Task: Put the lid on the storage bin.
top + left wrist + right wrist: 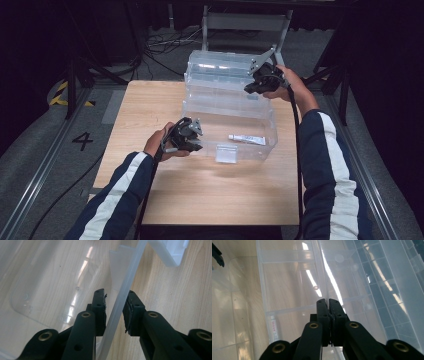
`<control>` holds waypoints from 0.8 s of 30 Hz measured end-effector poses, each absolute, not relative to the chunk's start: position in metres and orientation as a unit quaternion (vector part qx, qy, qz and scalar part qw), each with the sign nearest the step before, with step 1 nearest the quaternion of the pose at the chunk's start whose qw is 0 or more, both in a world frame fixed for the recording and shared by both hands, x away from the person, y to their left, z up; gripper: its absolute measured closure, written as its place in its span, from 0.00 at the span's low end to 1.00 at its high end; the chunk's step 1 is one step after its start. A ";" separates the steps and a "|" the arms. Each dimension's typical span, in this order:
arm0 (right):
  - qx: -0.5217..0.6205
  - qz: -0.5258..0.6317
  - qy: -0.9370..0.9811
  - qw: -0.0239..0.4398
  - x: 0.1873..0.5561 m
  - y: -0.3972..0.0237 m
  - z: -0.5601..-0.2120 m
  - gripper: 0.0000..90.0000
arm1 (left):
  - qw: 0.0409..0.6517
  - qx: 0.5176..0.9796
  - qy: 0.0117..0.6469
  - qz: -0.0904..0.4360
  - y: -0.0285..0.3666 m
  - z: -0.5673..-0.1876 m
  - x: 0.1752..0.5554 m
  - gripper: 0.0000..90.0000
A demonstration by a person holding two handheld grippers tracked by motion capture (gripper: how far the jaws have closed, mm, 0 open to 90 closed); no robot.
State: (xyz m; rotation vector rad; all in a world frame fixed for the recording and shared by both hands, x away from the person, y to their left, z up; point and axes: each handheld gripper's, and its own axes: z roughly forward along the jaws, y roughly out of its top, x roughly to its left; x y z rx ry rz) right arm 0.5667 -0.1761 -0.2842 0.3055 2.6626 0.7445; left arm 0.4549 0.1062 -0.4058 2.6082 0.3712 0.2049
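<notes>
A clear plastic box (200, 112) stands on the wooden table (150, 110) with its lid (220, 70) raised at the back. A small white tube (246, 139) lies inside on the floor of the box, and it shows through the plastic as the tube (273, 327). My left gripper (197, 140) is at the front left wall, its jaws on either side of the rim (125, 285), left gripper (116, 296) shut on it. My right gripper (250, 89) is up at the lid's right edge; the right gripper (328, 301) is shut on the lid's thin edge (325, 277).
A clear latch flap (226, 153) hangs at the box's front. A metal chair frame (245, 22) and cables (160, 47) lie beyond the table's far edge. The floor at the left carries a "4" mark (82, 141) and a rail (45, 165).
</notes>
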 end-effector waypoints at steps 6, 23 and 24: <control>0.099 0.261 0.944 0.177 0.561 -0.174 -0.281 0.98 | 0.247 0.955 0.142 0.079 0.106 -0.406 0.453 0.81; 0.098 0.265 0.941 0.188 0.535 -0.175 -0.282 0.98 | 0.248 0.954 0.146 0.086 0.105 -0.406 0.453 0.78; 0.099 0.264 0.940 0.191 0.533 -0.175 -0.283 0.98 | 0.248 0.954 0.146 0.086 0.105 -0.406 0.453 0.78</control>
